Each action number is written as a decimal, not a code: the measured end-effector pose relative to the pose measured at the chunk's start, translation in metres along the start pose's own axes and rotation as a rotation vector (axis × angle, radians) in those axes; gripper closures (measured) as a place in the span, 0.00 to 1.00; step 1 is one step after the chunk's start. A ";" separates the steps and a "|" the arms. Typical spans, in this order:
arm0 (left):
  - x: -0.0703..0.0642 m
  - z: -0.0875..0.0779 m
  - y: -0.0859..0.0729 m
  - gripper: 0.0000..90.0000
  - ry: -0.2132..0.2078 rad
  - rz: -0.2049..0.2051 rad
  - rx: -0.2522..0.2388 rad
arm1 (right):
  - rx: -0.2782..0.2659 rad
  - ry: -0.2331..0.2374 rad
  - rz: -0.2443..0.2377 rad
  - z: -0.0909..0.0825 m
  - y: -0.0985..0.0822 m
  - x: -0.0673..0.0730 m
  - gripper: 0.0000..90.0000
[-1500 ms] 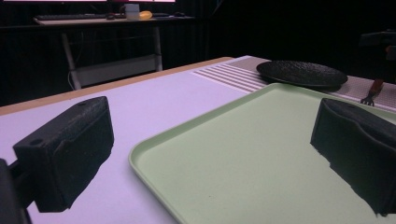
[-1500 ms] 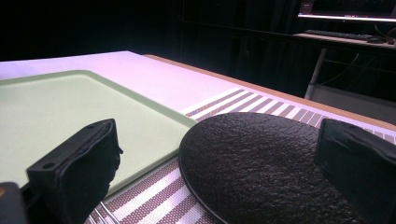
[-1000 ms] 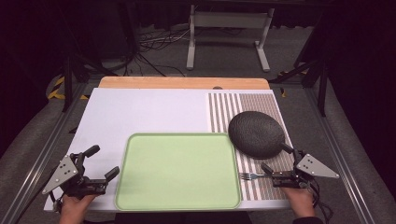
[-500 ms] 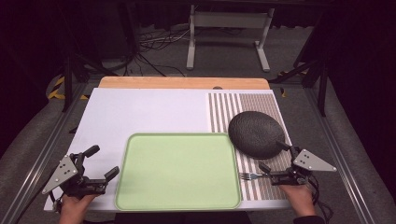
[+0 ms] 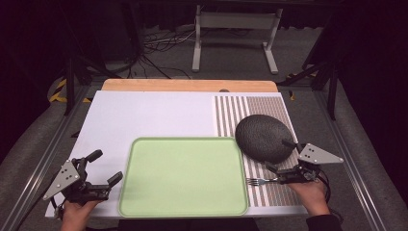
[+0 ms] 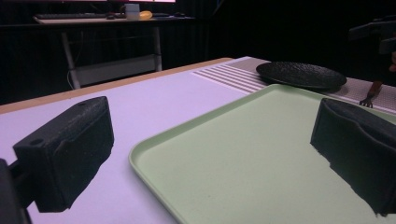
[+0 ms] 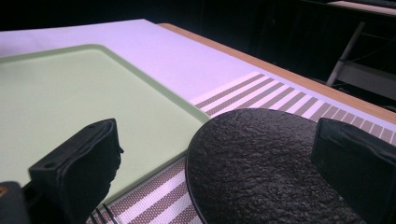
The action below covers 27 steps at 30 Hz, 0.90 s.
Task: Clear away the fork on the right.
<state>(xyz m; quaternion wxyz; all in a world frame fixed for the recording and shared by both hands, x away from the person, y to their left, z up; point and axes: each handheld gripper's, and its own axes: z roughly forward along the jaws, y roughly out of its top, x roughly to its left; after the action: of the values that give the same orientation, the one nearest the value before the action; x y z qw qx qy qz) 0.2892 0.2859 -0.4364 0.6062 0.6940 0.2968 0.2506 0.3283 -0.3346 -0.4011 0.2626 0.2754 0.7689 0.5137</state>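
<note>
A pale green tray [image 5: 183, 178] lies empty at the near middle of the white table [image 5: 144, 115]. To its right a striped placemat [image 5: 250, 106] carries a dark textured plate [image 5: 262, 137], whose near-left edge just overlaps the tray's far right corner. A fork [image 5: 257, 181] lies on the placemat just right of the tray, tines toward the tray. The right gripper [image 5: 280, 161] sits at the near right with its jaws spread apart and empty, one by the fork's handle, the other at the plate's rim. The left gripper [image 5: 107, 167] rests near the tray's left edge, jaws released wide, gripping nothing.
</note>
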 end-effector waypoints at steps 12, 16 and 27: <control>-0.001 0.000 0.001 0.00 0.002 0.008 0.001 | 0.217 0.062 -0.152 0.004 0.024 -0.002 0.04; -0.001 -0.001 0.001 0.00 0.002 0.008 0.000 | 0.295 0.090 -0.195 0.008 0.029 -0.003 0.06; -0.001 0.000 0.001 0.00 -0.001 0.007 0.000 | 0.513 0.158 -0.310 0.018 0.039 -0.003 0.10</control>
<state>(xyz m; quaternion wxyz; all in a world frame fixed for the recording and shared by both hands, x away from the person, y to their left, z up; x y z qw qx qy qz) 0.2880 0.2852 -0.4353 0.6054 0.6952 0.2940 0.2526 0.3494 -0.3126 -0.3701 0.1991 0.1711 0.9245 0.2765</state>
